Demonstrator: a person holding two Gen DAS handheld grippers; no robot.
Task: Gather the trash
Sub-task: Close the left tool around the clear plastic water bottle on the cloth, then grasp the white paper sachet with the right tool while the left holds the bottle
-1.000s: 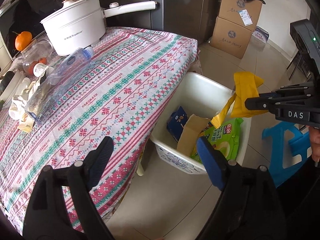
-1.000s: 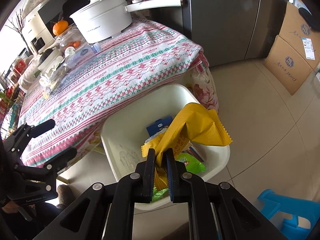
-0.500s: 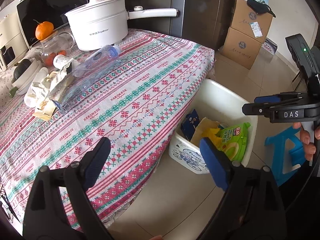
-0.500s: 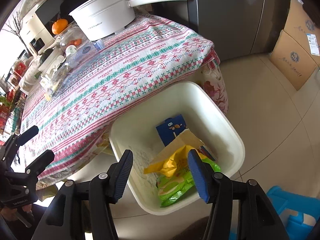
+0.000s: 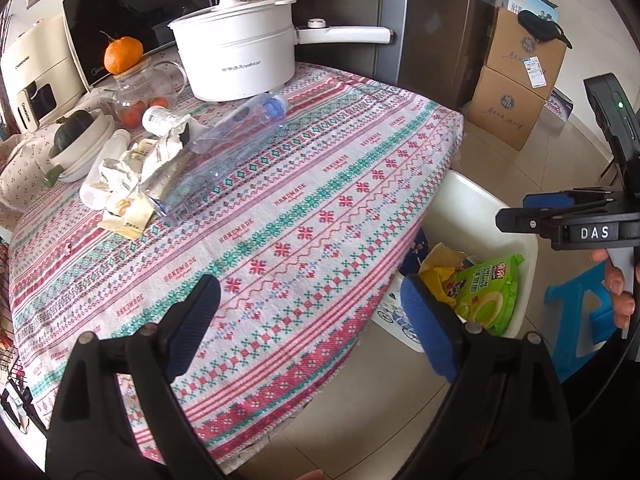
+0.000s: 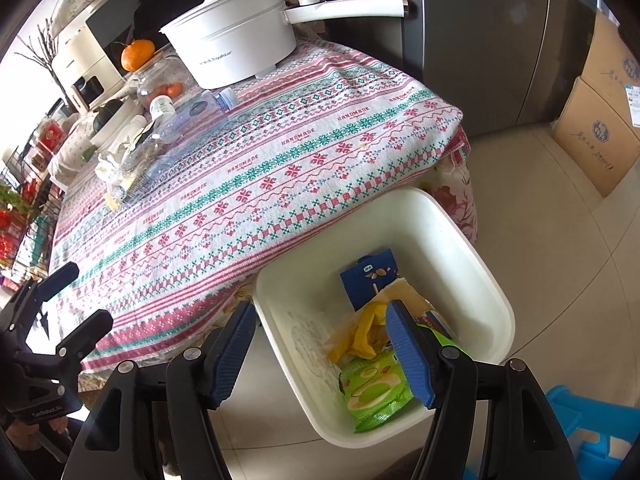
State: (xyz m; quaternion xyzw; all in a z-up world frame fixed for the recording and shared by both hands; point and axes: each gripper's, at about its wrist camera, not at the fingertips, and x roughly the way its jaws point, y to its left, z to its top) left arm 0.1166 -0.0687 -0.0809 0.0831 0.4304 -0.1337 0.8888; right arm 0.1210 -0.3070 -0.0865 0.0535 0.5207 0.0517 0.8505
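Wrapper drop done: the yellow wrapper that my right gripper was pinching a second ago now lies loose in the white bin, on top of the green snack bag and beside the blue carton. The right jaws are opening, with nothing pressed between them. My left gripper is spread wide and empty over the near edge of the tablecloth (it has drifted further over the table since then). One item collected; I judge the next pickup lies in the far pile: a clear plastic bottle, crumpled foil and paper wrappers, a small white bottle. Hard to make out: how many separate scraps are in that pile, since they overlap and the bottle lies across them. In the left view the table edge hides the bin's near wall and my blue pad covers part of its contents. Whatever lies under the bags is not visible.
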